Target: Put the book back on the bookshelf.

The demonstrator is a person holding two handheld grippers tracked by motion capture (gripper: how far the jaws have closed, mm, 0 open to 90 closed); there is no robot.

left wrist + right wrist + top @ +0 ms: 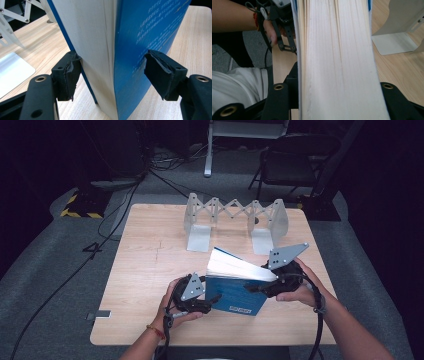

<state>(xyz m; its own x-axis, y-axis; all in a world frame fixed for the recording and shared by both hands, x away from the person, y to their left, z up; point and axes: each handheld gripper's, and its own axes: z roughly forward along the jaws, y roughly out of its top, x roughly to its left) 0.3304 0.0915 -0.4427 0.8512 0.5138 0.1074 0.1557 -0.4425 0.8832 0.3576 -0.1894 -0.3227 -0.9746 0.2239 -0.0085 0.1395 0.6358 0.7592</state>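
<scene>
The thick blue-covered paperback book (235, 287) stands on edge near the front middle of the light wooden table (145, 270), tilted, with its white page block (235, 266) facing up and toward the far side. In the left gripper view the book (140, 37) sits between the left gripper (112, 75)'s pads: the left pad (72, 75) lies against the far cover's edge, while the right pad (160, 72) seems just shy of the blue cover, so whether this claw presses or only brackets the book I cannot tell. The right gripper (265, 287) meets the book's right end; in its own view the page block (337, 62) runs up between the two black jaws of the right gripper (337, 100), which straddle it closely on both sides, and it appears to be clenched on the book, though the pads themselves are hidden behind the paper.

Behind the book, toward the far edge, stands a grey metal extendable book rack with a scissor-lattice back (235, 217); nothing stands between its two end plates. Bare tabletop lies to the left of the book and between book and rack, while the right gripper works near the table's right edge.

The book's lower edge is partly covered by both grippers in the high view, and its cover print is too small to read there. In the right gripper view the left gripper (284, 25) and a hand (270, 31) are cut off at the top.
</scene>
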